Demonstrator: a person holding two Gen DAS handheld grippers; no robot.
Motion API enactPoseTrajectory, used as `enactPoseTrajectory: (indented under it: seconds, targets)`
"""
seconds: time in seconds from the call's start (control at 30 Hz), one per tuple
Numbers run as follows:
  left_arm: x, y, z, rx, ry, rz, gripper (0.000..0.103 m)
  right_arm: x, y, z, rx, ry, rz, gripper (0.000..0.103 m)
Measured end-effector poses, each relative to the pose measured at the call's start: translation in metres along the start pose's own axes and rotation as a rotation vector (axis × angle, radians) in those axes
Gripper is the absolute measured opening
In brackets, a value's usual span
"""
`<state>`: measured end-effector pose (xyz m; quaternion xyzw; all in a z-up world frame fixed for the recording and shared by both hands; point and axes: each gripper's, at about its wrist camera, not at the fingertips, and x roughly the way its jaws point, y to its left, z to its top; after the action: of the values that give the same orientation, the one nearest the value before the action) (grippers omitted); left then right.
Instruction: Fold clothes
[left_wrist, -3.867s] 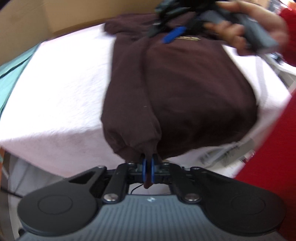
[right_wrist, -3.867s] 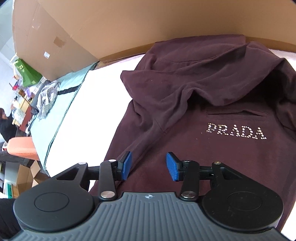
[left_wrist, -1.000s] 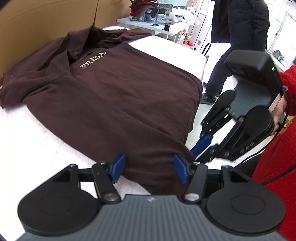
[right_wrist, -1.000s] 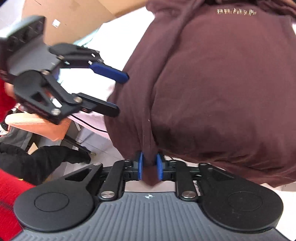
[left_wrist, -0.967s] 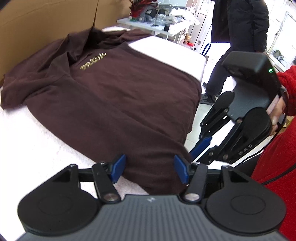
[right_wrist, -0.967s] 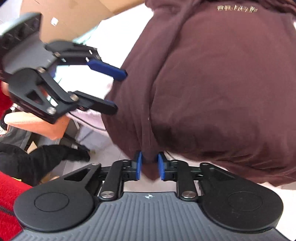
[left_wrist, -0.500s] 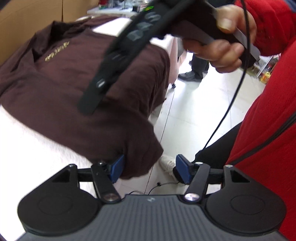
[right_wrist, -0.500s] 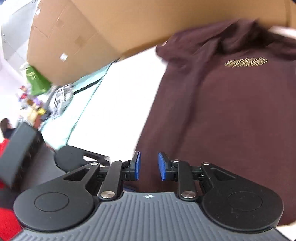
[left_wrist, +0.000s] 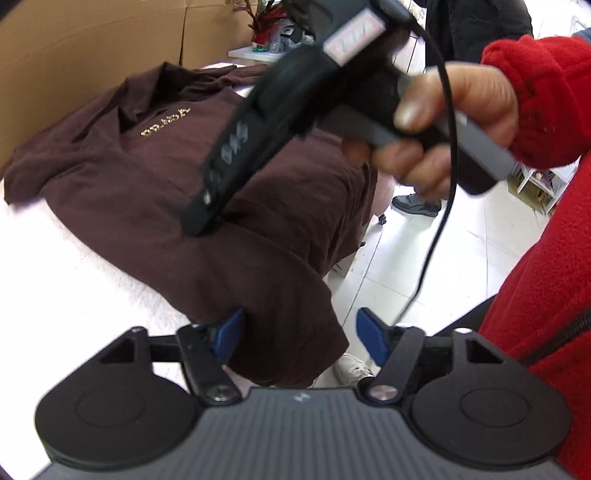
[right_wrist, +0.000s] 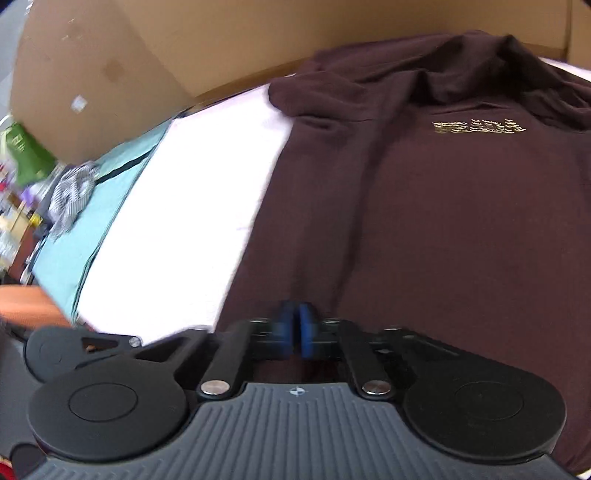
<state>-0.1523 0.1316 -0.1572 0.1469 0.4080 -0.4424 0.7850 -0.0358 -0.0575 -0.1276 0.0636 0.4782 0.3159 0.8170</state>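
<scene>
1. At the far left, a white padded table (left_wrist: 66, 280) carries a dark brown sweatshirt (left_wrist: 155, 173). It lies face up, collar toward the cardboard wall (left_wrist: 74, 48), gold lettering (left_wrist: 166, 121) on the chest. Its long axis runs from the collar down to the hem, and the hem end droops over the near table edge.

2. At the centre bottom of the left wrist view, the left gripper (left_wrist: 299, 332) stands with its blue pads spread wide. The hanging hem corner lies between them, touching the left pad (left_wrist: 229, 332) and clear of the right one. This gripper is the nearer tool to that corner.

3. Further right and higher, a hand (left_wrist: 450, 122) in a red sleeve holds the right gripper over the sweatshirt's middle. Its tip reaches down toward the cloth; contact is too blurred to judge.

4. In the right wrist view, the right gripper (right_wrist: 295, 332) has its pads pressed together. Whether cloth is pinched between them I cannot tell. The sweatshirt stretches straight ahead of it, lettering (right_wrist: 476, 127) far forward.

5. Any fold would likely turn on the hem lying nearest the left gripper.
</scene>
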Motion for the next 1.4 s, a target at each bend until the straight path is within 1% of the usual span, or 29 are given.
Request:
enactPoseTrajectory:
  seconds: [0.03,0.07,0.1,0.23,0.27,0.33,0.37,0.4,0.43,0.47,0.5,0.57,0.6,0.67,0.73,0.8,0.83,0.87,0.9,1.0,1.07,1.1,1.13,1.17,1.2,1.27,1.3,1.33,1.4]
  targets:
    - [-0.001,0.001,0.0,-0.018,-0.001,-0.002,0.069,-0.003,-0.001,0.003,-0.001,-0.013,-0.007,0.007]
    - [-0.003,0.002,0.0,-0.04,-0.002,-0.006,0.068,-0.005,-0.002,0.005,-0.002,-0.026,-0.013,0.016]
    - [-0.005,0.003,0.002,-0.056,-0.012,-0.004,0.065,-0.008,-0.003,0.008,-0.003,-0.04,-0.02,0.016]
    - [-0.011,0.005,0.012,-0.097,-0.068,0.018,0.066,0.015,0.001,0.033,-0.049,-0.017,0.008,0.016]
    - [-0.007,0.006,0.014,-0.114,-0.065,0.018,0.066,0.023,0.002,0.039,-0.069,-0.013,0.013,0.016]
    - [0.002,0.005,0.008,-0.122,-0.022,0.041,0.066,0.031,-0.003,0.053,-0.067,-0.015,0.002,0.016]
    - [0.004,0.003,0.005,-0.11,-0.021,0.057,0.067,0.034,-0.007,0.059,-0.06,-0.017,-0.006,0.016]
    - [0.004,0.002,0.004,-0.118,-0.025,0.065,0.071,0.037,-0.011,0.066,-0.053,-0.02,-0.015,0.017]
    - [0.003,0.001,0.003,-0.14,-0.026,0.067,0.071,0.04,-0.015,0.073,-0.046,-0.022,-0.023,0.016]
    - [0.001,0.0,0.004,-0.162,-0.025,0.073,0.071,0.043,-0.019,0.079,-0.039,-0.025,-0.032,0.01]
    - [-0.002,-0.001,0.004,-0.186,-0.023,0.08,0.069,0.046,-0.023,0.086,-0.032,-0.028,-0.04,0.0]
    - [-0.01,-0.003,0.01,-0.217,-0.063,0.108,0.068,0.052,-0.03,0.099,-0.018,-0.033,-0.057,0.0]
    - [-0.014,-0.004,0.013,-0.231,-0.088,0.123,0.069,0.055,-0.034,0.106,-0.01,-0.035,-0.065,0.011]
    - [-0.012,0.0,0.022,-0.267,-0.115,0.148,0.069,0.063,-0.026,0.116,-0.051,-0.026,-0.027,0.019]
    - [-0.001,0.006,0.03,-0.298,-0.105,0.166,0.069,0.075,-0.012,0.125,-0.113,-0.001,0.005,0.019]
    - [0.013,0.009,0.035,-0.312,-0.072,0.172,0.069,0.096,-0.001,0.132,-0.197,0.032,-0.034,0.019]
    - [0.018,0.008,0.035,-0.308,-0.046,0.185,0.069,0.101,-0.003,0.136,-0.211,0.023,-0.044,0.014]
    - [0.02,0.006,0.035,-0.311,-0.038,0.192,0.069,0.103,-0.007,0.141,-0.208,0.005,-0.042,0.013]
    - [0.021,0.005,0.034,-0.32,-0.04,0.195,0.072,0.104,-0.014,0.147,-0.179,-0.009,-0.046,0.011]
    - [0.022,0.001,0.033,-0.346,-0.044,0.201,0.077,0.104,-0.038,0.163,-0.05,-0.032,-0.061,0.009]
    - [0.024,0.001,0.034,-0.341,-0.037,0.198,0.082,0.097,-0.036,0.163,-0.067,-0.036,-0.049,0.009]
    - [0.025,0.001,0.034,-0.332,-0.03,0.197,0.084,0.093,-0.033,0.161,-0.084,-0.04,-0.045,0.016]
    - [0.027,0.001,0.034,-0.322,-0.025,0.194,0.086,0.088,-0.031,0.158,-0.089,-0.038,-0.009,0.021]
    - [0.029,0.002,0.035,-0.311,-0.021,0.191,0.087,0.081,-0.03,0.153,-0.083,-0.031,0.051,0.023]
    - [0.03,0.004,0.034,-0.308,-0.021,0.186,0.087,0.078,-0.03,0.147,-0.086,-0.014,0.065,0.024]
    - [0.027,0.009,0.032,-0.31,-0.023,0.17,0.088,0.077,-0.03,0.13,-0.104,0.034,0.02,0.024]
    - [0.027,0.011,0.032,-0.305,-0.021,0.163,0.088,0.075,-0.034,0.123,-0.109,0.03,-0.019,0.011]
    - [0.026,0.013,0.032,-0.301,-0.019,0.155,0.088,0.072,-0.043,0.117,-0.092,0.003,-0.05,0.001]
    - [0.023,0.014,0.032,-0.281,-0.012,0.147,0.088,0.059,-0.056,0.11,0.005,-0.026,-0.07,0.0]
